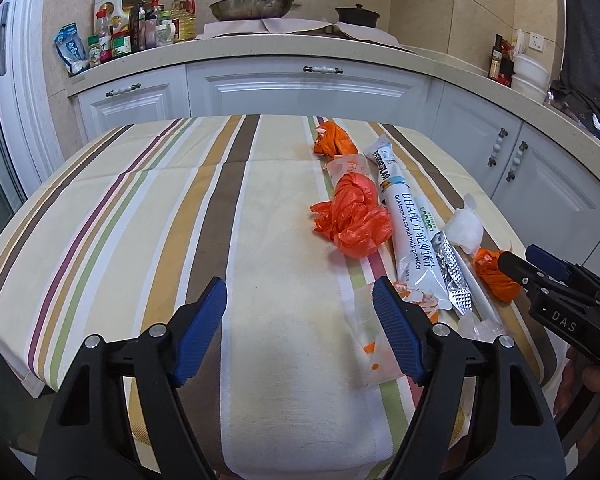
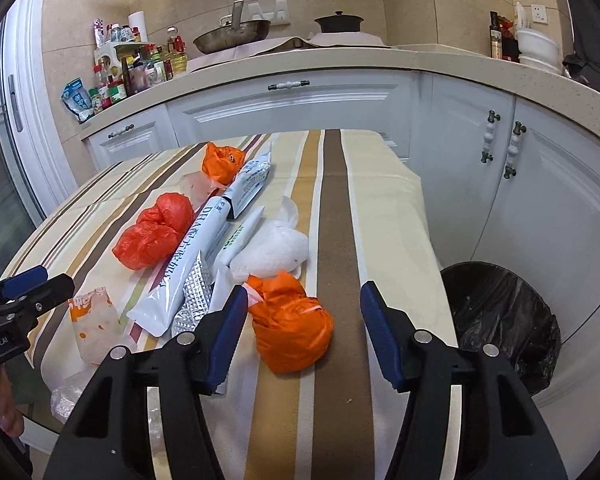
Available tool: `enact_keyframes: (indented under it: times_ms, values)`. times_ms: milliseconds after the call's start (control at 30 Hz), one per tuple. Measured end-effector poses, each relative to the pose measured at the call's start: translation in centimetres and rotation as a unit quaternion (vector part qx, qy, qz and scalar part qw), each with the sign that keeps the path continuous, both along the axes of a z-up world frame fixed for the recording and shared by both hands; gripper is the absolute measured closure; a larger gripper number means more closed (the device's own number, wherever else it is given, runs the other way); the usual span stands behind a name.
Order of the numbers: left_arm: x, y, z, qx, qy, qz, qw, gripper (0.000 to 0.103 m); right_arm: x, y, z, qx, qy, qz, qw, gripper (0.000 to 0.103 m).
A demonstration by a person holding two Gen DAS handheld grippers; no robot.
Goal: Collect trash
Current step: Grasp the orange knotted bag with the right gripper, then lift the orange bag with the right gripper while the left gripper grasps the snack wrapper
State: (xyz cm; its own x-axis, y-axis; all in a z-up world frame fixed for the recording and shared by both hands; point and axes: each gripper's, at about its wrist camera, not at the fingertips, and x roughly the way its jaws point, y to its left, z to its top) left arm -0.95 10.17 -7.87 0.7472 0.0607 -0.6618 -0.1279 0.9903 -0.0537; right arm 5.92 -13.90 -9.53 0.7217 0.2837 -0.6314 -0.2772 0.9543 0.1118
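Trash lies in a row on the striped tablecloth (image 1: 140, 220). My left gripper (image 1: 300, 292) is open over bare cloth, with a clear orange-printed wrapper (image 1: 370, 344) just under its right finger. My right gripper (image 2: 304, 292) is open around a tied orange bag (image 2: 292, 328); the bag sits close to the left pad and clear of the right pad. From the left wrist view, the right gripper (image 1: 516, 270) tips reach that orange bag (image 1: 494, 276). Farther off lie a crumpled red bag (image 2: 156, 232), a white milk powder pouch (image 2: 192, 256) and a white wad (image 2: 272, 252).
A black-lined bin (image 2: 504, 320) stands on the floor right of the table. Silver foil (image 2: 196, 288) and another orange bag (image 2: 222, 162) also lie on the cloth. White cabinets (image 1: 300, 92) and a counter with bottles and a pan stand behind. The left gripper (image 2: 40, 282) shows at the right wrist view's left edge.
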Motion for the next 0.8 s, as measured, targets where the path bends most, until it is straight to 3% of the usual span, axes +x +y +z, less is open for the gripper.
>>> enact_keyframes:
  times_ms: [267,367,800]
  values:
    - [0.0,-0.5,-0.1,-0.012,-0.001,-0.010,0.9999,0.030,0.4,0.4,-0.9,0.006,0.022,0.018,1.000,0.046]
    - [0.0,-0.7,-0.1,-0.013,-0.001,-0.010,0.9999,0.029,0.4,0.5,-1.1,0.019,0.027,0.035,0.999,0.064]
    - [-0.5,-2.4,0.8,-0.015,-0.012,-0.020,0.9996,0.029,-0.9,-1.5,0.2,0.010,-0.003,0.011,1.000,0.065]
